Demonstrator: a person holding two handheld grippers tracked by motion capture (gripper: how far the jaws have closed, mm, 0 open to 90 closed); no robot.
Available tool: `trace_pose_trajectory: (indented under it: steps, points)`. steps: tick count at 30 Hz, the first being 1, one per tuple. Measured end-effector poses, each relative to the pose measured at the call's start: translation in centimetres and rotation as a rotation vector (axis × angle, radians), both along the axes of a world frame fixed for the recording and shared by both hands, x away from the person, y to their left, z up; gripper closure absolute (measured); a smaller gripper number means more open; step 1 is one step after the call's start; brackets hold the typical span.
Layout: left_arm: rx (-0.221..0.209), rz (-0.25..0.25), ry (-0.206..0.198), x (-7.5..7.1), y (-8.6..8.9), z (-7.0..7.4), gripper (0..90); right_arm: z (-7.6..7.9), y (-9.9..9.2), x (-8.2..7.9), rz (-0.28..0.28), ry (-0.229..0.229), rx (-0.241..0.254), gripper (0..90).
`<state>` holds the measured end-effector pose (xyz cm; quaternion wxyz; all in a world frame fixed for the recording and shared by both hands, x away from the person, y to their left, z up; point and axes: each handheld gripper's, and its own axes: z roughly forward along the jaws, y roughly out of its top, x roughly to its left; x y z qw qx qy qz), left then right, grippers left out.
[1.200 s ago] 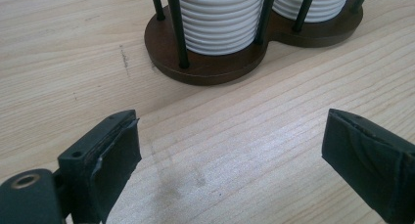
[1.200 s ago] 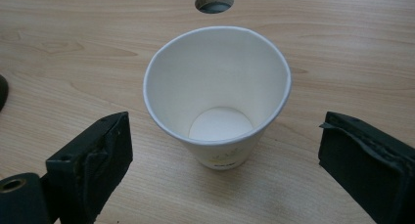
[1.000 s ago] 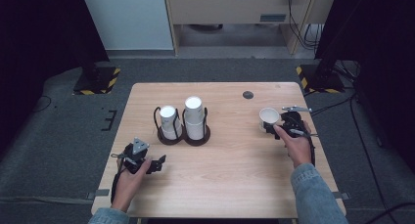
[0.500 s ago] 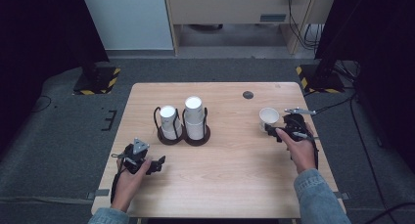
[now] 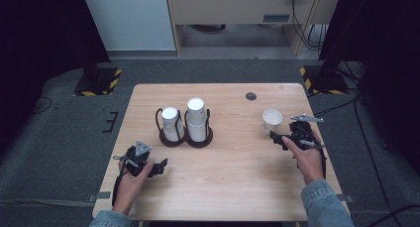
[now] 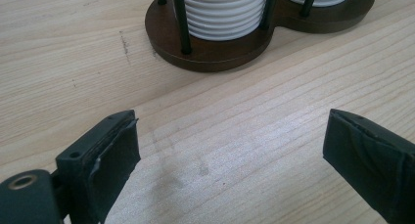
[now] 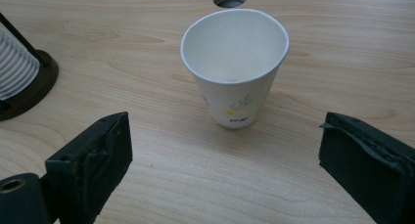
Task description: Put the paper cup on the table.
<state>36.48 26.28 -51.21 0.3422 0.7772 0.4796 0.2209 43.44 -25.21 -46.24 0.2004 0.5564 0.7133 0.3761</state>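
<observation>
A single white paper cup (image 7: 234, 67) printed with a small yellow flower and green leaves stands upright and empty on the light wooden table (image 5: 237, 182), mouth open to the ceiling, rim slightly out of round. It sits just ahead of my right-hand jaws, clear of them, near the table's right edge (image 5: 272, 120).

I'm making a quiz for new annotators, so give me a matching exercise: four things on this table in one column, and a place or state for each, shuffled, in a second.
Things:
1. paper cup
2. cup holder
3. left gripper
4. dark round spot

Places or states:
A. on the tabletop beyond the cup
B. open, low over bare wood at the near left
C. upright and empty, just ahead of the right gripper
D. holds two stacks of white cups

Pairs: 1-C, 2-D, 3-B, 4-A
</observation>
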Motion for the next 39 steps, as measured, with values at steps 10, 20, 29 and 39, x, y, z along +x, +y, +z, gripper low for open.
trace_pose_trajectory:
  steps: [10, 20, 29, 39]
  points:
    - [0.001, -0.001, 0.002, 0.0, 0.0, 0.0, 5.9, -0.3, 0.7, -1.3, 0.03, 0.005, 0.012, 6.1]
    - [0.006, 0.003, 0.006, -0.1, 0.1, 0.0, 5.8, -0.9, 2.7, -2.5, 0.088, 0.014, 0.01, 5.9]
    - [0.008, 0.003, 0.009, 0.0, 0.1, -0.1, 5.7, -1.8, 5.0, -2.5, 0.135, 0.023, -0.009, 6.3]
    - [0.014, -0.003, 0.015, 0.0, 0.0, -0.1, 5.6, -3.8, 7.4, -2.1, 0.164, 0.063, -0.033, 6.7]
